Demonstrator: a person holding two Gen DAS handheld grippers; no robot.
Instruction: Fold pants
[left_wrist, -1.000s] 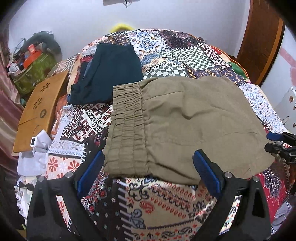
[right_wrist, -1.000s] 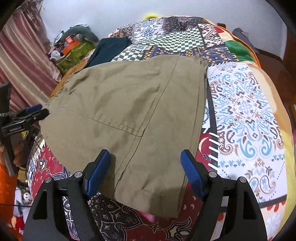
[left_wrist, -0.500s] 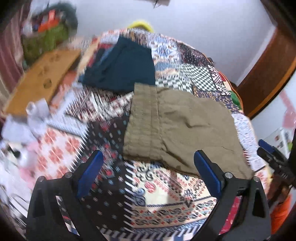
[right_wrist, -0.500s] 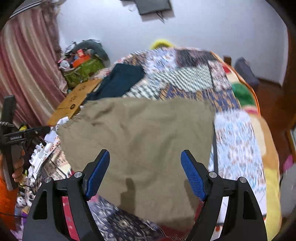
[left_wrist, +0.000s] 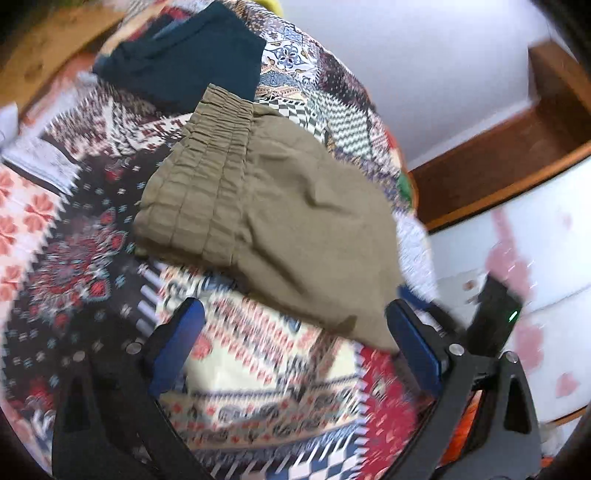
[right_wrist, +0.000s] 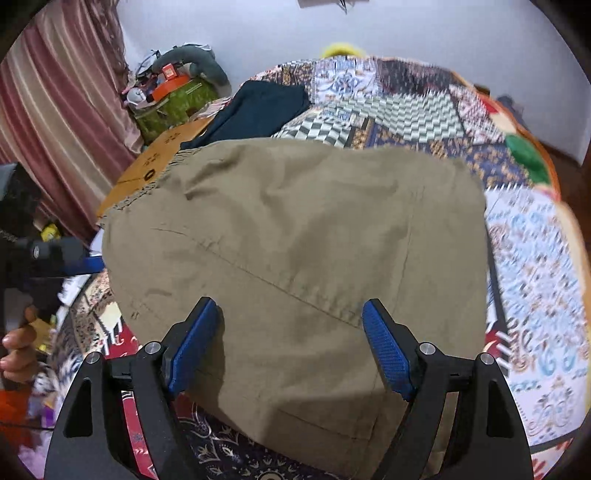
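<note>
The olive-green pants (left_wrist: 266, 206) lie folded flat on the patchwork bedspread (left_wrist: 258, 398), elastic waistband to the left in the left wrist view. They fill the middle of the right wrist view (right_wrist: 295, 266). My left gripper (left_wrist: 295, 350) is open and empty, above the bedspread just short of the pants' near edge. My right gripper (right_wrist: 291, 343) is open and empty, hovering over the near end of the pants. The left gripper also shows at the left edge of the right wrist view (right_wrist: 62, 254).
A folded dark teal garment (left_wrist: 184, 59) lies beyond the waistband; it also shows in the right wrist view (right_wrist: 258, 110). A wooden lap table (right_wrist: 155, 166) and a cluttered green bag (right_wrist: 173, 99) stand left of the bed. A wooden door frame (left_wrist: 517, 155) is at right.
Both grippers pulled back from the pants and stayed open. The left one swung and tilted right, blurring its view. The right one lifted, then came back down over the pants' near end.
</note>
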